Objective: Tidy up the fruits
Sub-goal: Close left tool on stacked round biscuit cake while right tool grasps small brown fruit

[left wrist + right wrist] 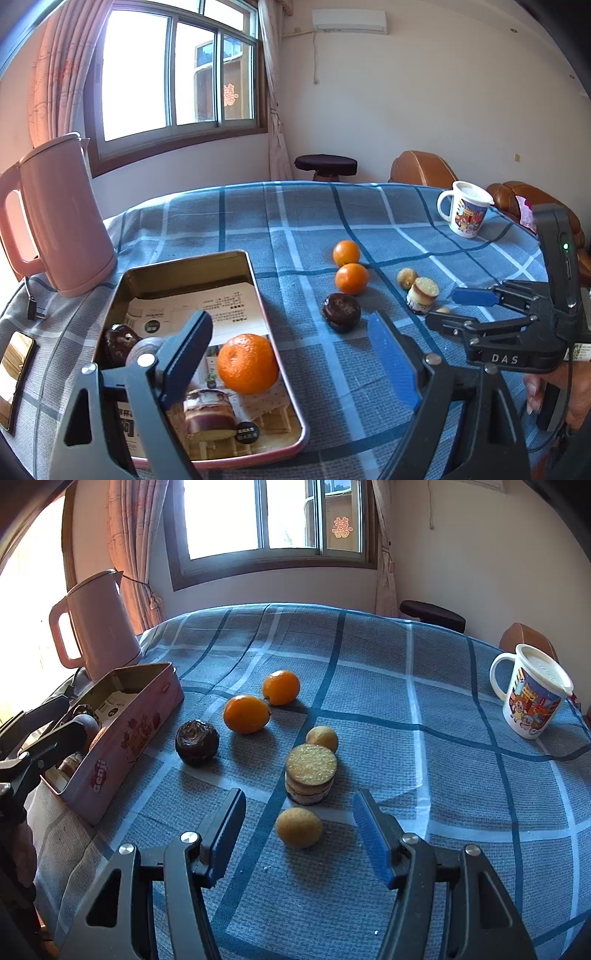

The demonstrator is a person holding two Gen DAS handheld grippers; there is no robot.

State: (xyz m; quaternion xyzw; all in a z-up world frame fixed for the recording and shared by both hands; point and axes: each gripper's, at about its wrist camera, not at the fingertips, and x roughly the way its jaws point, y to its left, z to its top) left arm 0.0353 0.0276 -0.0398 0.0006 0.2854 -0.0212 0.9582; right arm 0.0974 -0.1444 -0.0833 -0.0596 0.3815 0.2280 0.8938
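A pink tin box point(280, 373) point(122, 746) holds a big orange point(247, 363), a dark purple fruit point(116, 341) and a cake roll. My left gripper point(291, 362) is open above the tin, just over the orange. On the cloth lie two small oranges point(245, 714) point(281, 687), a dark purple fruit point(197, 743), two small tan fruits point(298, 828) point(322, 738) and a round cake point(311, 779). My right gripper point(299, 836) is open, its jaws on either side of the nearer tan fruit.
A pink kettle point(62, 218) point(98, 627) stands behind the tin. A lidded cartoon mug point(532, 692) point(466, 208) stands at the far right. A phone point(14, 373) lies at the table's left edge. Brown leather chairs and a stool stand beyond the table.
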